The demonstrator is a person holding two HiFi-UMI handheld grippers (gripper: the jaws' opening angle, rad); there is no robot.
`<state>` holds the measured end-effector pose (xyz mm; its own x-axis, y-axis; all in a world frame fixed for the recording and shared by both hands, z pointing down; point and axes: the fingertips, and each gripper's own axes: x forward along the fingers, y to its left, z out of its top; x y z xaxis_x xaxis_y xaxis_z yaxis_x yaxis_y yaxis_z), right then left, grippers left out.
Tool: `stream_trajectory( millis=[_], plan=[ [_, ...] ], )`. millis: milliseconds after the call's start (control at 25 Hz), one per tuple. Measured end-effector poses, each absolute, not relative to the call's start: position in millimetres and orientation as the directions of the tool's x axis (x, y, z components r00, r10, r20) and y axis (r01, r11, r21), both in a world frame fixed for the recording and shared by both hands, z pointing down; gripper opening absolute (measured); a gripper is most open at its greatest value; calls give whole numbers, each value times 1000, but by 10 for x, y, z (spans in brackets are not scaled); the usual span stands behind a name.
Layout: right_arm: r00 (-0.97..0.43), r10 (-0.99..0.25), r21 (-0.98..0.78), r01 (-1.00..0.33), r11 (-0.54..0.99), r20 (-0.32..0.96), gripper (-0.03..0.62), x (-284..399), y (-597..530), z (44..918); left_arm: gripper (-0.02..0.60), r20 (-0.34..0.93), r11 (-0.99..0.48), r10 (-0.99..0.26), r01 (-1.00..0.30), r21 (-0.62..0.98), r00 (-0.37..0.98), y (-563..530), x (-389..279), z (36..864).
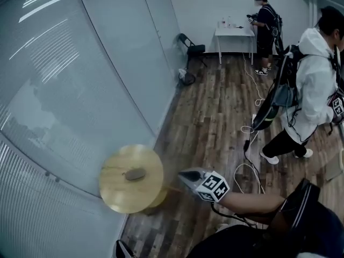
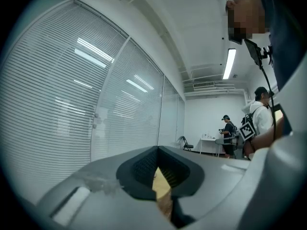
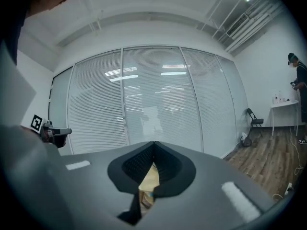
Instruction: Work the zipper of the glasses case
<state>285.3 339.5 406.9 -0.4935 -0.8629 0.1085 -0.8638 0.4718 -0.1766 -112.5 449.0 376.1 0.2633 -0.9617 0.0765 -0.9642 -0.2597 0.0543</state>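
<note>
Only the head view shows the glasses case (image 1: 135,173). It lies on the round yellow bench (image 1: 115,195), with its long side running almost from 9 to 3 o'clock. The right gripper (image 1: 184,174) is at 3 o'clock from the case and apart from it, with the arm stretched out level. The gripper views show the right one and the left gripper (image 2: 157,149) both squeezed closed with nothing inside.

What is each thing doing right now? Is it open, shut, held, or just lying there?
left gripper: shut, holding nothing.
right gripper: shut, holding nothing.
glasses case: lying on the round table, not held; its zipper is too small to tell.
folding chair: unfolded, nobody sitting on it.
</note>
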Motion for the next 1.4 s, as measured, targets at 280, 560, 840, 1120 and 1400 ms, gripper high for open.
stream_trajectory(
  millis=[280,560,840,1120,1400],
  plan=[
    [-450,-888,-184,-885,429,97,8,2914,3383,4201,3,64,-297,-952,-954,50,300,4411,-1043,3914],
    [-506,-859,-144,-859,492,84,8,3052,3337,4196,3,52,-289,-955,-956,56,292,4237,-895,3912],
    [-509,-858,-42,-861,507,63,8,3235,3164,3912,3,37,-286,-958,-958,-3,285,4091,-628,3589],
    [-551,-832,-54,-834,549,57,8,3133,2889,3900,3,43,-229,-972,-973,15,230,4041,-683,3676],
    [-504,-859,-143,-860,490,86,8,3008,2666,4137,3,72,-236,-969,-972,15,237,3708,-996,3849]
  ],
)
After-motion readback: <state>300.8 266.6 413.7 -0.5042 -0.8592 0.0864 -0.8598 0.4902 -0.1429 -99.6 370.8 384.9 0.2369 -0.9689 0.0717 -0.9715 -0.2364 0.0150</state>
